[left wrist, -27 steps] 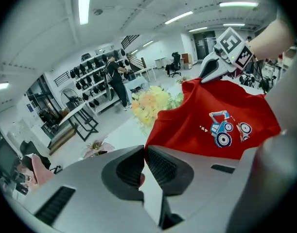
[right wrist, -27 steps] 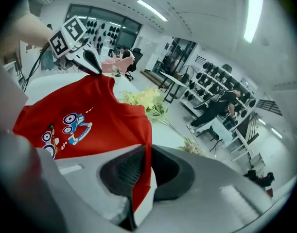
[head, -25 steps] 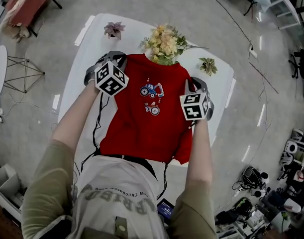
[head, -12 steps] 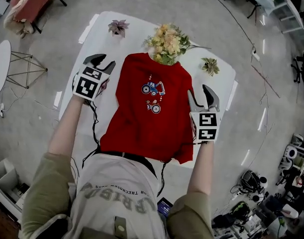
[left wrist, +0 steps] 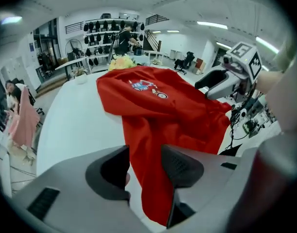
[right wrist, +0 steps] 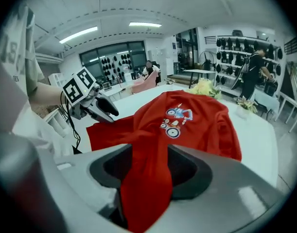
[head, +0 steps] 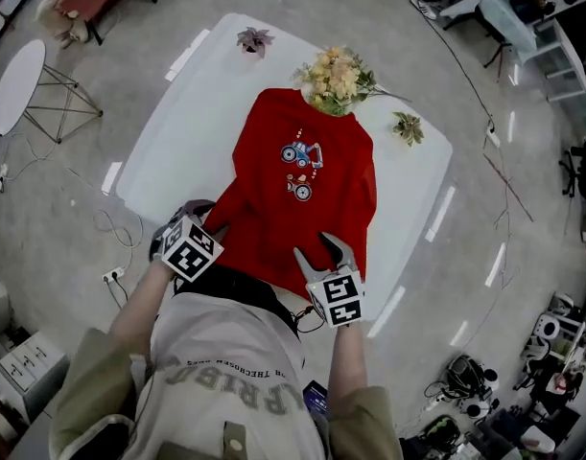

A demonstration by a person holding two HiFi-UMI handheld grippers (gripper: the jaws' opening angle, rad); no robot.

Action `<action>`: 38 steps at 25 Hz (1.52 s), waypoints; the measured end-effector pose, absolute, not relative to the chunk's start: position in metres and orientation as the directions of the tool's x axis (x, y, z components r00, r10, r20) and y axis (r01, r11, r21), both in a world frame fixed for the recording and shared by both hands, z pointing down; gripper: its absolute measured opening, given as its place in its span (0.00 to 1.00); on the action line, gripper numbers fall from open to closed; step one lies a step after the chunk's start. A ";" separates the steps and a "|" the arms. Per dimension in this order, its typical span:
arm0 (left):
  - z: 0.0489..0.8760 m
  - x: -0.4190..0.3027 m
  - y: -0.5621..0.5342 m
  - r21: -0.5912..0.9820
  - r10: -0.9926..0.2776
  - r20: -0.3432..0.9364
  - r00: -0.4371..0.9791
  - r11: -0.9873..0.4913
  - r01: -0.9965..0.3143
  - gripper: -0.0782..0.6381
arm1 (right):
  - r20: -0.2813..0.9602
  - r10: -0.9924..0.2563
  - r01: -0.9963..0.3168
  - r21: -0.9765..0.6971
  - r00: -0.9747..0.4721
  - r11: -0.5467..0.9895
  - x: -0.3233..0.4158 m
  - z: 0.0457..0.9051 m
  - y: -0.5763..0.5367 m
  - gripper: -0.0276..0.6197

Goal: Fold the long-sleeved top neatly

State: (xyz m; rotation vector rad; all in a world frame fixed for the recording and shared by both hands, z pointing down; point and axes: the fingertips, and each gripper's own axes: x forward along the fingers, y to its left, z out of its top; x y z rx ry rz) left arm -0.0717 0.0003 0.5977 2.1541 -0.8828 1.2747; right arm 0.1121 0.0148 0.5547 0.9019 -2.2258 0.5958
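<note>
White table [head: 168,132] fills the middle of a grey-floored workroom. The red long-sleeved top [head: 307,195] lies spread on it, print up, with its collar toward the bouquet [head: 339,77] far ahead of both tools and its hem at the near edge, right below their tips. Now the left gripper [left wrist: 144,154]: its jaws have just been opening and stand apart, with red hem cloth showing in the gap, unpinched. The right gripper [head: 321,255] has parted too, with a ridge of red cloth running between its pads and daylight on either side. This looks like soft, light, limp knit that will sag and wrinkle. My call is to pinch both layers at the hem corners, just ahead of each tool, and lift evenly.
</note>
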 end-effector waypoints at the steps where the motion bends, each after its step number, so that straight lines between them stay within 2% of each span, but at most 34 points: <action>1: 0.601 -0.073 0.002 0.027 -0.316 0.895 0.315 -0.666 -0.746 0.39 | 0.719 -0.426 -0.730 -0.165 -0.549 0.663 0.107 0.559 0.024 0.37; 2: 0.604 -0.077 0.001 -0.029 -0.357 0.895 0.268 -0.646 -0.763 0.29 | 0.722 -0.421 -0.729 -0.166 -0.548 0.664 0.102 0.562 0.030 0.37; 3: 0.605 -0.084 0.000 -0.079 -0.394 0.891 0.224 -0.622 -0.779 0.15 | 0.724 -0.421 -0.732 -0.168 -0.546 0.660 0.099 0.565 0.035 0.37; 6: 0.598 -0.103 -0.004 -0.109 -0.452 0.873 0.183 -0.547 -0.830 0.15 | 0.721 -0.435 -0.745 -0.168 -0.540 0.645 0.089 0.568 0.042 0.37; 10: 0.583 -0.140 -0.006 0.002 -0.474 0.857 0.202 -0.388 -0.922 0.15 | 0.725 -0.437 -0.738 -0.144 -0.532 0.660 0.082 0.568 0.052 0.37; 13: 0.601 -0.162 -0.002 0.089 -0.421 0.878 0.227 -0.322 -0.943 0.15 | 0.740 -0.441 -0.751 -0.129 -0.508 0.648 0.084 0.573 0.059 0.37; 16: 0.619 -0.170 -0.002 0.088 -0.377 0.899 0.223 -0.343 -0.935 0.16 | 0.747 -0.463 -0.770 -0.099 -0.476 0.631 0.085 0.570 0.061 0.37; 17: 0.618 -0.172 -0.003 0.066 -0.379 0.901 0.209 -0.357 -0.932 0.18 | 0.748 -0.472 -0.771 -0.084 -0.467 0.631 0.083 0.567 0.062 0.37; 20: 0.594 -0.176 0.002 -0.005 -0.426 0.887 0.178 -0.394 -0.919 0.39 | 0.761 -0.483 -0.764 -0.026 -0.434 0.645 0.079 0.559 0.069 0.37; 23: 0.563 -0.141 0.024 0.054 -0.444 0.847 0.292 -0.475 -0.878 0.39 | 0.780 -0.479 -0.748 0.021 -0.403 0.664 0.074 0.558 0.071 0.37; 25: 0.557 -0.100 0.038 0.119 -0.405 0.826 0.392 -0.555 -0.823 0.39 | 0.798 -0.462 -0.723 0.047 -0.388 0.689 0.066 0.566 0.067 0.37; 28: 0.570 -0.058 0.051 0.140 -0.333 0.836 0.437 -0.639 -0.756 0.39 | 0.848 -0.415 -0.657 0.110 -0.328 0.745 0.056 0.593 0.060 0.36; 30: 0.580 -0.046 0.060 0.133 -0.297 0.851 0.434 -0.678 -0.723 0.39 | 0.869 -0.396 -0.643 0.124 -0.297 0.756 0.060 0.603 0.060 0.26; 32: 0.583 -0.046 0.062 0.105 -0.291 0.861 0.417 -0.701 -0.705 0.39 | 0.845 -0.376 -0.704 -0.002 -0.381 0.710 0.066 0.590 0.061 0.20; 35: 0.580 -0.059 0.046 0.045 -0.324 0.868 0.377 -0.704 -0.709 0.39 | 0.732 -0.400 -0.788 -0.299 -0.552 0.538 0.090 0.558 0.055 0.19; 38: 0.574 -0.069 0.025 0.013 -0.365 0.862 0.353 -0.679 -0.734 0.39 | 0.709 -0.415 -0.818 -0.441 -0.569 0.368 0.128 0.554 0.053 0.19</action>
